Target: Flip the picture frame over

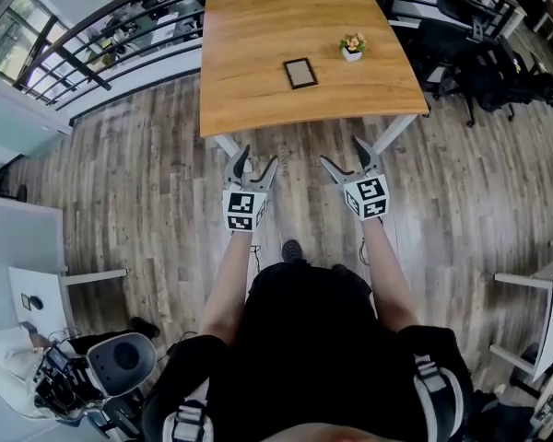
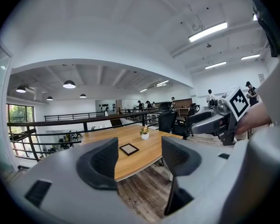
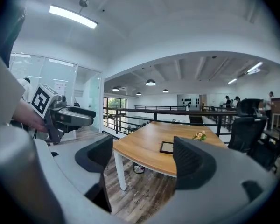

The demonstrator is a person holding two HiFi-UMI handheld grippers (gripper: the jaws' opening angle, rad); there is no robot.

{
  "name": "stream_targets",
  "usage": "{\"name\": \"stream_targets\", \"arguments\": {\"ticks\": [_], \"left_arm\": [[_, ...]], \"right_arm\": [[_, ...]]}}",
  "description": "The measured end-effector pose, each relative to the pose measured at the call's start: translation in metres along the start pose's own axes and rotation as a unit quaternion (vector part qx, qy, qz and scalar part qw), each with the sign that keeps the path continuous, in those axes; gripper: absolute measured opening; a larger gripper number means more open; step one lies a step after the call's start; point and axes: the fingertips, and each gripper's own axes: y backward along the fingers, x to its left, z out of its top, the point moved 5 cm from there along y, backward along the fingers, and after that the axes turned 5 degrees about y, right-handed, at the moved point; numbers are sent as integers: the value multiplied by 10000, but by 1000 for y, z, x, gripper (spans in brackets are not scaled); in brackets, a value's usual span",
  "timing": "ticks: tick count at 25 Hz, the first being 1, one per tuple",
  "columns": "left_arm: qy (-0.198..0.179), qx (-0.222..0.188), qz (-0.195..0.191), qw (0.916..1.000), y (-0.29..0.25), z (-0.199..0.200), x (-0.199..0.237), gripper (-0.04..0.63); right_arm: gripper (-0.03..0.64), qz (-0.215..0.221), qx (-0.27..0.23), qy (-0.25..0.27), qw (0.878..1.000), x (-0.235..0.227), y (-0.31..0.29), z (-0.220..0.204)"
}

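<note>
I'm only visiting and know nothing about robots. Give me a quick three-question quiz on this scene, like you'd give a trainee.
1. True or false: the picture frame lies flat on the wooden table.
2. What stands on the table near the frame? A) a mug B) a small flower pot C) a laptop
3. Fill in: the left tool and the right tool both have their jaws ____, with nothing between them.
Key: 1 true; 2 B; 3 open.
</note>
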Motion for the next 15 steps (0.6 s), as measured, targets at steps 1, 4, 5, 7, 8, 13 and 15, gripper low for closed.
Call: {"name": "stream_targets", "arguments": {"ticks": [1, 4, 5, 7, 8, 13, 15], "left_arm": [[-12, -6, -11, 10000, -2, 1, 5, 295], [-30, 6, -90, 10000, -8, 0, 16, 295], [-32, 19, -123, 9999, -9, 0, 20, 295], [-41, 45, -177, 9998, -12, -1, 26, 295], [-40, 56, -199, 9998, -13, -2, 29, 295], [-61, 97, -313, 9994, -19, -4, 40, 295], [-65, 86, -350, 9993, -21, -4, 44, 295]], "right_arm": [[403, -16, -6, -8, 10000, 1, -4, 1], [403, -68, 1, -28, 10000, 6, -16, 1], [403, -92, 9, -41, 9999, 7, -20, 1], [400, -149, 19, -71, 9999, 8, -25, 1], [399, -177, 18, -90, 9998, 9, -28, 2], [394, -311, 41, -153, 9994, 10, -36, 2], [393, -350, 65, -175, 9992, 11, -39, 1]]}}
